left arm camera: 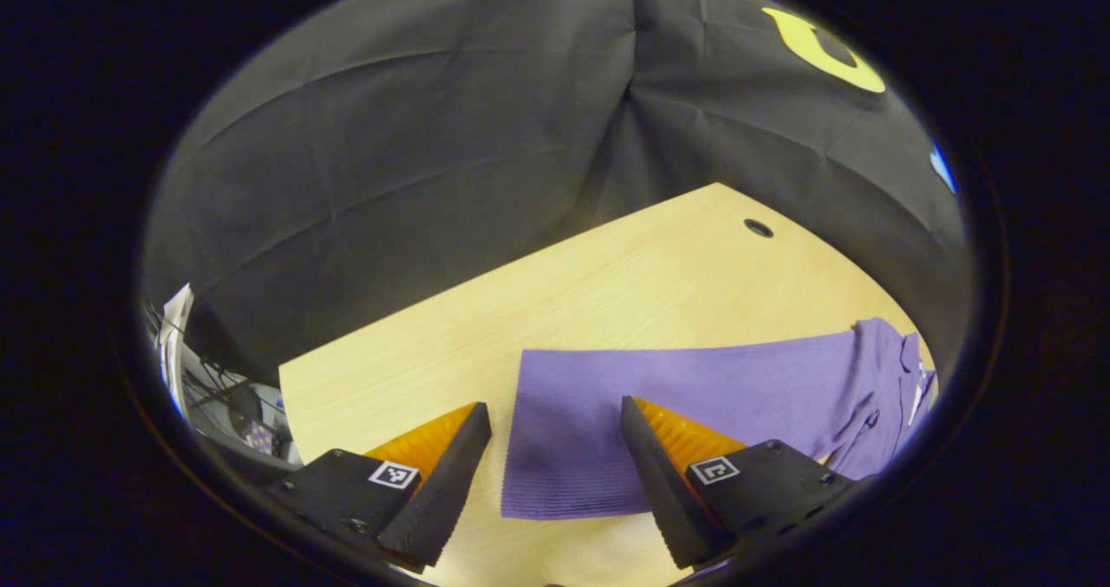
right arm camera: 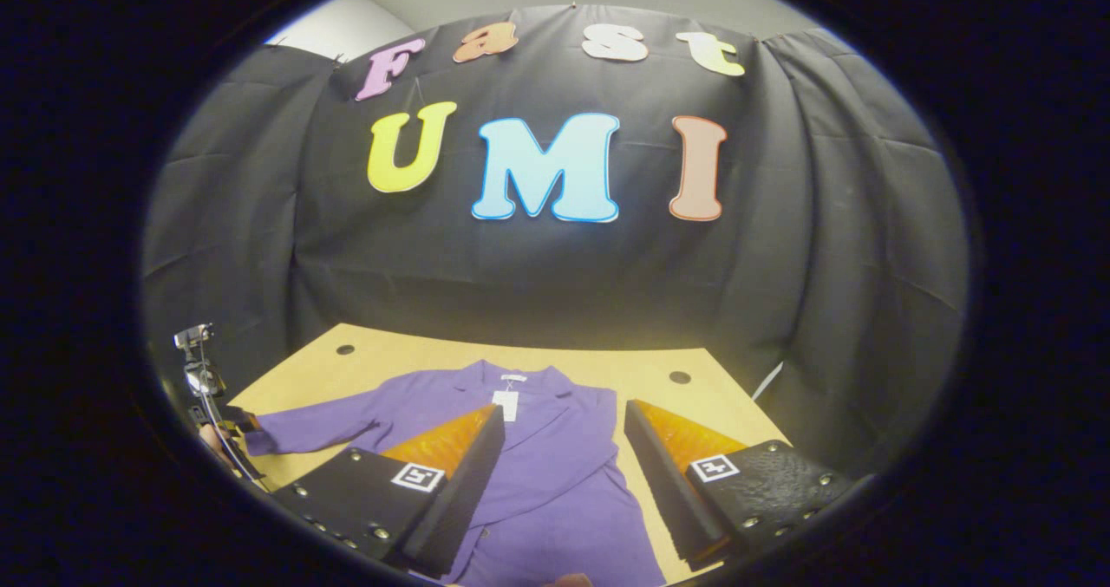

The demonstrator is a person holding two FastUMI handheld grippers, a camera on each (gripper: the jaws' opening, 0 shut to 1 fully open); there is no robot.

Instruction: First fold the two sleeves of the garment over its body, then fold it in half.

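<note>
Purple garment (right arm camera: 529,448) lies flat on your wooden table (left arm camera: 607,283), one sleeve (right arm camera: 303,431) spread sideways, its cuff cut off at the edge. Your left gripper (left arm camera: 555,457) and right gripper (right arm camera: 564,457) hover above it, fingers spread wide, holding nothing.

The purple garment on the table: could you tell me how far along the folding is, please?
One sleeve looks done: on the purple garment, in the right gripper view, no sleeve lies out on the right. The other sleeve lies stretched flat on the table, with the open left gripper over its cuff, gripping nothing. The right gripper is open above the body. Left: this sleeve, then the halving.
</note>
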